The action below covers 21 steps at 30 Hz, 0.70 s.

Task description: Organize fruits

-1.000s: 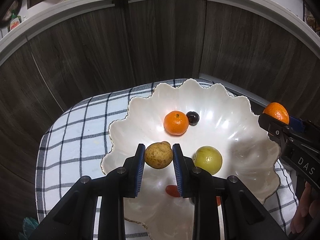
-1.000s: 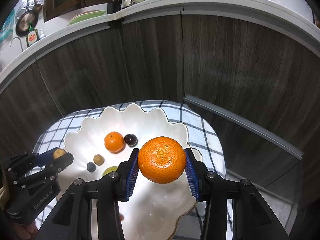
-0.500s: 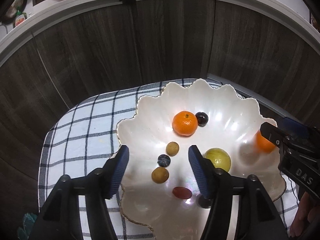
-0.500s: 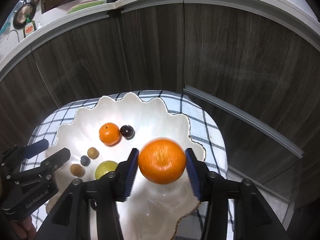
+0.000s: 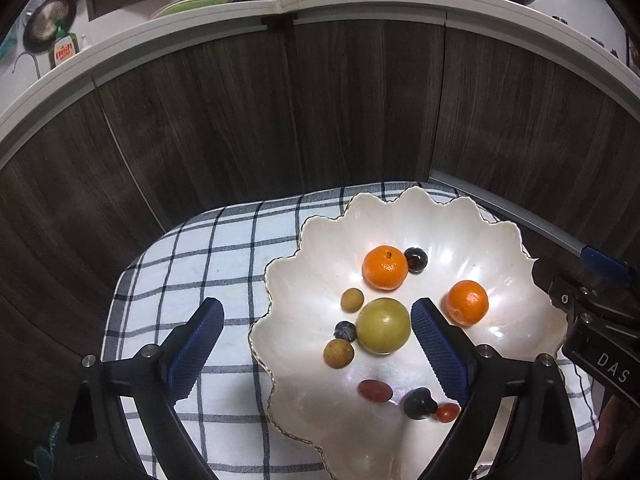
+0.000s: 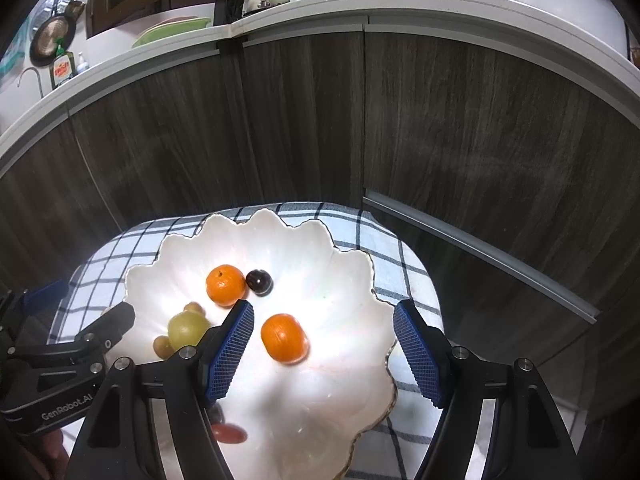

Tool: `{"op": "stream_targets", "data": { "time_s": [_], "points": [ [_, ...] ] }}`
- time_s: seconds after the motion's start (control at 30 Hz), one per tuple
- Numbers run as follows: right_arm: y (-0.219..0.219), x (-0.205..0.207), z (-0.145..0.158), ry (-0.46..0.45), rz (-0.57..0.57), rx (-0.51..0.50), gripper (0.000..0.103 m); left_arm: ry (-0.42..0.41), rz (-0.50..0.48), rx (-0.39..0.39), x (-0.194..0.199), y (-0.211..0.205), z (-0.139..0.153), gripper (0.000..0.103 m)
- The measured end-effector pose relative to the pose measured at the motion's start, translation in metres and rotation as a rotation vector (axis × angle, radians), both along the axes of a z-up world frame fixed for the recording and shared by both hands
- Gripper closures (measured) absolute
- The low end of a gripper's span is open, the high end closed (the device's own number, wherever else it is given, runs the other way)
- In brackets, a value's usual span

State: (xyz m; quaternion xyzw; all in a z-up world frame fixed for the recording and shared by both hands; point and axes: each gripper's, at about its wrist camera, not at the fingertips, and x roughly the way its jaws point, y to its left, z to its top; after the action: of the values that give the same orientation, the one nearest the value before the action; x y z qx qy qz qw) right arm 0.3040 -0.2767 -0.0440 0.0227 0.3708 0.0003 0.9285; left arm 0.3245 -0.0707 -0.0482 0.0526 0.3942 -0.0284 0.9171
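A white scalloped bowl [image 5: 500, 236] [image 6: 344, 276] sits on a checked cloth. In it lie two oranges [image 5: 385, 267] [image 5: 467, 303], a green-yellow fruit [image 5: 383, 325], two small brown fruits [image 5: 338, 353], dark plums [image 5: 415, 259], a blueberry [image 5: 345, 330] and red fruits [image 5: 374, 390]. My left gripper [image 5: 316, 344] is open and empty above the bowl's left rim. My right gripper [image 6: 324, 350] is open and empty above the bowl; an orange [image 6: 284, 337] lies below it. The second orange [image 6: 225, 285] lies farther back.
The checked cloth [image 5: 192, 264] covers a small stool-like surface. Dark wood cabinet doors [image 5: 340, 112] curve close behind. A white counter [image 6: 300, 12] above holds dishes, a teapot and a soap bottle. The right gripper's body [image 5: 600, 320] shows at the left view's right edge.
My left gripper opened and let the brown fruit drop into the bowl, then drew back. My right gripper opened and let the orange go; it now lies in the bowl.
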Motion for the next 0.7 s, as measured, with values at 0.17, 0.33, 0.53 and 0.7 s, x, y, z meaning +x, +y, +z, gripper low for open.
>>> {"op": "stream_targets", "data": {
  "time_s": [0.17,0.33,0.53,0.7],
  "points": [
    [0.002,-0.004,0.005,-0.008,0.0,-0.004,0.029,-0.006,0.005,-0.003,-0.004,0.002,0.005,0.007],
    [0.002,-0.009,0.01,-0.018,0.0,-0.007,0.028,-0.013,0.006,-0.007,-0.009,0.002,0.01,0.007],
    [0.002,-0.017,0.015,-0.026,-0.004,-0.009,0.028,-0.023,0.002,-0.007,-0.017,0.003,0.015,0.007],
    [0.002,-0.025,0.021,-0.037,-0.007,-0.009,0.028,-0.035,0.001,-0.007,-0.027,0.005,0.022,0.007]
  ]
}}
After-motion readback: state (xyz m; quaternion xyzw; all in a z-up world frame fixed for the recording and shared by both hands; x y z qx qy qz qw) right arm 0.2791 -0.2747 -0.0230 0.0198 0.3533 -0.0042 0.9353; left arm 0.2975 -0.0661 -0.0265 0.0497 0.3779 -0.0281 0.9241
